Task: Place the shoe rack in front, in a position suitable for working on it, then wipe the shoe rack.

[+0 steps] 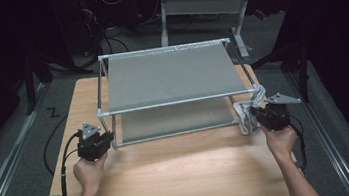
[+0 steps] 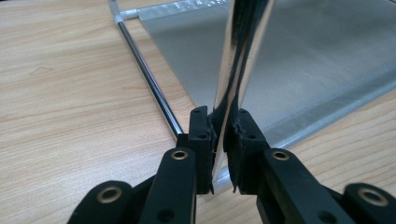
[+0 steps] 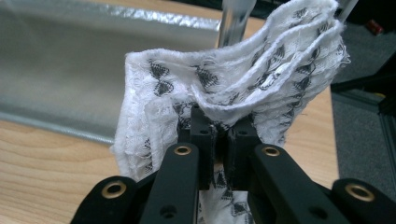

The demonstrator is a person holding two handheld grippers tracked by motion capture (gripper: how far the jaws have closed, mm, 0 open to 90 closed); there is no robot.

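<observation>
The left gripper point(image 1: 108, 138) is clamped tight on a shiny upright pole point(image 2: 236, 70) at the near left corner of a metal rack point(image 1: 173, 103). The pole goes straight up between its two black jaws. Past the jaws lies the rack's lower grey cloth shelf point(image 2: 303, 65). A thin metal bar point(image 2: 149, 79) runs away along the table point(image 1: 181, 172), off to the left of the jaws.

The right gripper point(image 1: 254, 113) is squeezed shut on a white cloth point(image 3: 233, 79) with small black bow shapes on it. The cloth bunches up above the jaws and hangs down around them on both sides. It sits at the near right corner of the rack, right in front of another shiny pole point(image 3: 236, 18). From the high view, the cloth drapes from the top corner down the right pole.

A hand point(image 1: 91, 171) holds each gripper from behind.
</observation>
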